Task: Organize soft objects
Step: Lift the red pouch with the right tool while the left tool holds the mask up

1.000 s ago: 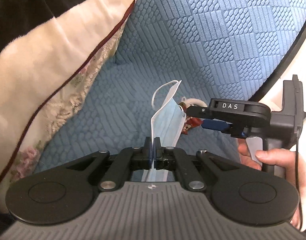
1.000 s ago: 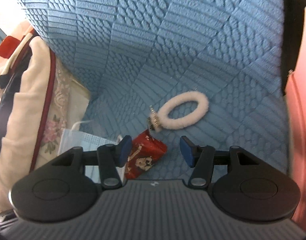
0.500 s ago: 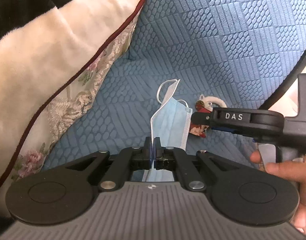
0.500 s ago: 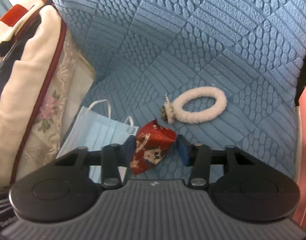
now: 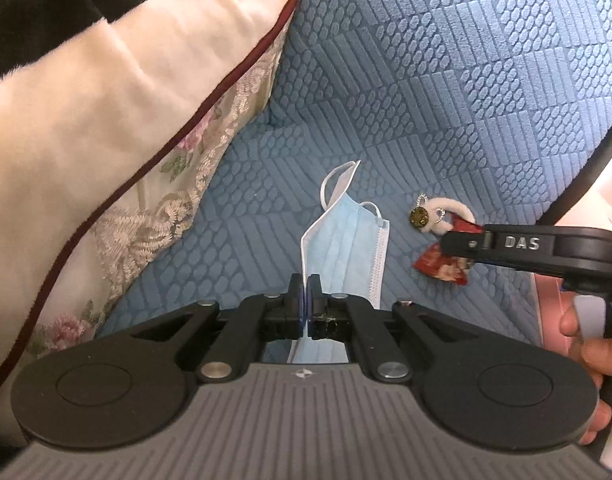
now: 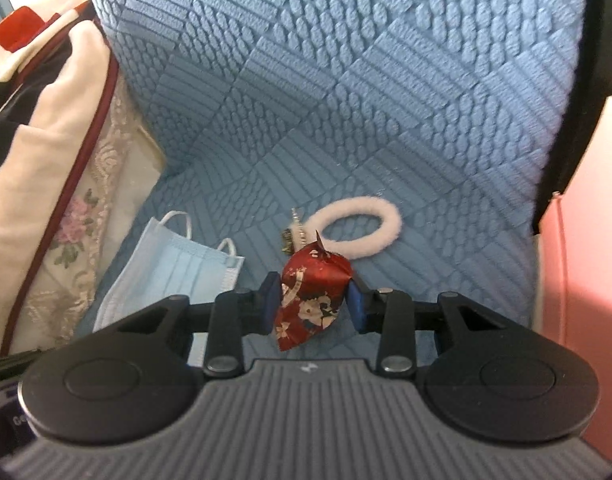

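Left wrist view first: my left hand-held gripper (image 5: 307, 284) is clenched tight on the near edge of a light blue pleated paper face mask (image 5: 345, 240) with white ear loops. That edge stands up between the black pads, and the rest of the mask droops down to the bumpy blue quilted seat cushion (image 5: 445, 100). A big cream pillow with a dark red trim line and a flowery lace side (image 5: 106, 140) leans against the seat on the left.

To the right I can see my right hand-held gripper (image 5: 461, 240) reaching in from the side, with a person's hand (image 5: 585, 356) on its grip. A small red cloth pouch with a flower print (image 5: 441, 266) sits under its tip, and a fluffy white hair loop with a little gold charm (image 5: 445, 218) lies just behind it.

From the right wrist view, my right hand-held gripper (image 6: 313, 300) has just been closing, and the red pouch (image 6: 311, 300) is now squeezed between its blue pads (image 6: 270, 300). The pouch hangs tilted, with its pointed bottom below the pads and its pinched top sticking up. It looks lifted a bit off the cushion (image 6: 345, 80), but I cannot say for sure. The white hair loop (image 6: 357, 232) lies flat on the seat just past the pouch. The face mask (image 6: 174, 264) is to the left, near the pillow (image 6: 46, 160). Something pink (image 6: 577, 280) stands at the right edge.
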Demonstrator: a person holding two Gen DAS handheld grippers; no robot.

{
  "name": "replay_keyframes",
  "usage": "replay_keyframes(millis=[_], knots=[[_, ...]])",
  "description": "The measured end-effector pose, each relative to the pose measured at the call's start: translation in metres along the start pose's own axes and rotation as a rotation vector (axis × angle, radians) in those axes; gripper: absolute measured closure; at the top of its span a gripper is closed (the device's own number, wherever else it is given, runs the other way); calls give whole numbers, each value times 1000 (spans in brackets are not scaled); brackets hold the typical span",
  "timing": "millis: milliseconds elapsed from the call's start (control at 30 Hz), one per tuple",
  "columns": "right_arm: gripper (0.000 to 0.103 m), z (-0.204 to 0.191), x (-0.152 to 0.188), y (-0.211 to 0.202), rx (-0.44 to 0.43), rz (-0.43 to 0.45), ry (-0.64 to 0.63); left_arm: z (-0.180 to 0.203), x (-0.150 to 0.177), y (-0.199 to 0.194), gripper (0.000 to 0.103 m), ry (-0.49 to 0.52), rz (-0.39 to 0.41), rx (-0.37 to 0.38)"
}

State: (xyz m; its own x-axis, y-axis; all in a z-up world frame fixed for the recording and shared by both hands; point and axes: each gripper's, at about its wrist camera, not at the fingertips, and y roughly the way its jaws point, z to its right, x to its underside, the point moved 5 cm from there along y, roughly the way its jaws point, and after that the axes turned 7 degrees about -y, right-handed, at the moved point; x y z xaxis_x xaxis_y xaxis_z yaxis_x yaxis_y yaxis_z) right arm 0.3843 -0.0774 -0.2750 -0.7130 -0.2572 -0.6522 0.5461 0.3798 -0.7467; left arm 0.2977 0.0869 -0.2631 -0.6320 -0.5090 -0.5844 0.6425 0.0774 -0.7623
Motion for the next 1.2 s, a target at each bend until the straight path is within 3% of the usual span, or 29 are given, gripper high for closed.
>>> replay_keyframes(millis=[233, 733, 1200], knots=[[66, 3, 3, -17, 57, 27, -34, -1, -2, -1, 101, -3, 6, 6], [66, -12, 26, -48, 60, 33, -62, 2, 4, -19, 101, 23, 35, 59], [68, -24, 62, -84, 69, 40, -50, 20, 22, -58, 101, 89, 60, 133]])
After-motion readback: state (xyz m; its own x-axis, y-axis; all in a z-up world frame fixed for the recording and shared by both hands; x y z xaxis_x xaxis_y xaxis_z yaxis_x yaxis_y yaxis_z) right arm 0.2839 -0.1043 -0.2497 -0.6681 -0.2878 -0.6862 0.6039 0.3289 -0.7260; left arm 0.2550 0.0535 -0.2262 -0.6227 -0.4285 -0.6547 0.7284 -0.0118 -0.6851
